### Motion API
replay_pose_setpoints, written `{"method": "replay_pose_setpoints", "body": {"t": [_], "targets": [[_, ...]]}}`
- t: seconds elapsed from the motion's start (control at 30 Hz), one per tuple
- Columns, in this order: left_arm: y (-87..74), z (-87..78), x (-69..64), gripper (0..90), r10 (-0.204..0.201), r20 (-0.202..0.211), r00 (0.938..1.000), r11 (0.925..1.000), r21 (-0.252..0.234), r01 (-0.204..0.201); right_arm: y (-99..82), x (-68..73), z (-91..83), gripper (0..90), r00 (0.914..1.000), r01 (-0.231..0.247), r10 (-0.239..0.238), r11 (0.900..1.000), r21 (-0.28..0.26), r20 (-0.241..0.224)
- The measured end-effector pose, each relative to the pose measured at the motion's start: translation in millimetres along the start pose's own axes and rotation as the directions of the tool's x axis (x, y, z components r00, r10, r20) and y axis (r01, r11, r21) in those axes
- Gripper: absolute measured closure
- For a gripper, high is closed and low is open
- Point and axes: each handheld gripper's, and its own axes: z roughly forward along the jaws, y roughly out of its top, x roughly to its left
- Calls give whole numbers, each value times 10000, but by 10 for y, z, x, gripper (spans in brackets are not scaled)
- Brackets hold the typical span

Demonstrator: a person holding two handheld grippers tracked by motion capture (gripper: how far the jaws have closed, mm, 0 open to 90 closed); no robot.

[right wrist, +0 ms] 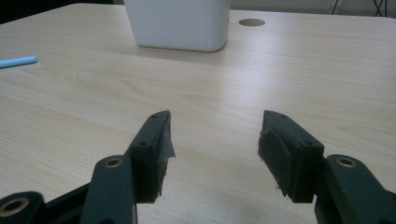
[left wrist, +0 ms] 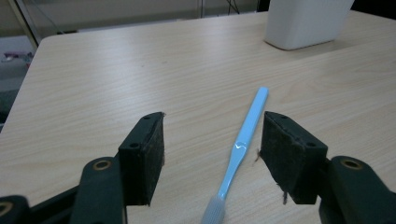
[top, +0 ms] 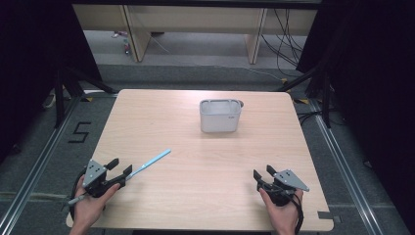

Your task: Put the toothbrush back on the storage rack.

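A light-blue toothbrush point(left wrist: 245, 135) and a white container point(top: 220, 116) sit on pale wood-grain table point(top: 195, 166).

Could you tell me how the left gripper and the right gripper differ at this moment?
The left gripper has the blue toothbrush lying on the table between its open jaws; the right gripper has bare table between its jaws. The left sits near the table's left edge, the right near the right. Both are open and hand-held.

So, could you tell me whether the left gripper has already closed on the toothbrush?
No, the left gripper is open, and the toothbrush lies on the table between its jaws, untouched.
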Motion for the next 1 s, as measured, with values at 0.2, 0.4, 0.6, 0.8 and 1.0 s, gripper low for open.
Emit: {"method": "replay_pose_setpoints", "body": {"t": [0.2,0.4,0.6,0.8,1.0], "targets": [[146,48,-18,389,264,224,9994,9965,781,-281,3,-14,4,438,9998,159,-162,9997,204,145],[270,112,-4,407,817,684,9943,9854,1439,-908,4,-7,7,434,9997,-238,239,9995,222,-37],[384,168,8,429,1581,1314,9786,9432,2733,-1891,6,-8,12,435,9998,-212,213,9994,268,-51],[515,303,-37,483,2157,2224,9508,8747,3887,-2894,11,-10,25,432,9998,-149,154,9990,422,-108],[621,503,-51,504,2318,2919,9279,7865,5051,-3554,13,-10,37,433,9996,-140,153,9982,585,-221]]}}
